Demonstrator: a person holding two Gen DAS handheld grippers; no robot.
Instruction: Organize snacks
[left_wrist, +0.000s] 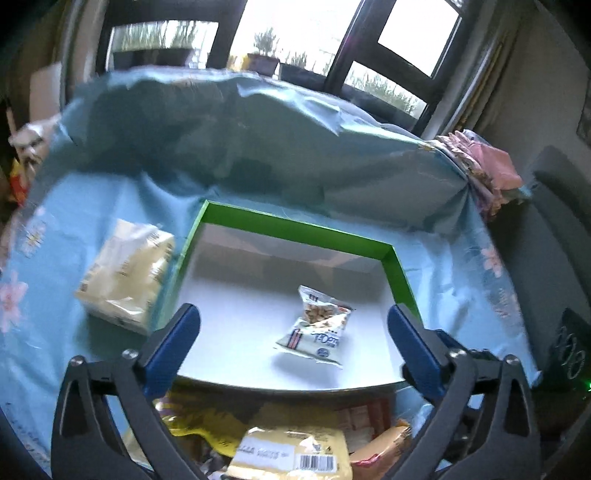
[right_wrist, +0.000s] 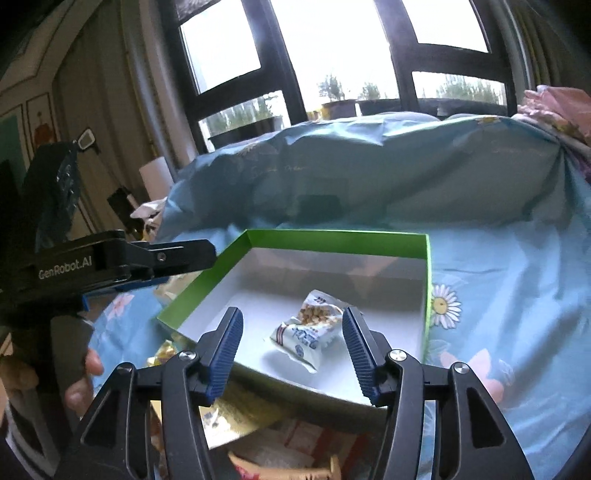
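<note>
Left wrist view, both tongs (left_wrist: 291, 325) (right_wrist: 291, 332) spread empty, floral blue sheet (left_wrist: 92, 206), windows (left_wrist: 295, 33) behind

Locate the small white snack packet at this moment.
The small white snack packet lies alone on the white floor of the green-rimmed box, right of centre in the left wrist view, with both grippers clear.

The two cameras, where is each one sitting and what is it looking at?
Left wrist: on the left gripper, facing the green box and yellow pack; its open fingers show.
Right wrist: on the right gripper, facing the box; its open fingers and the left gripper show.
Shared: box and snack packet.
</note>
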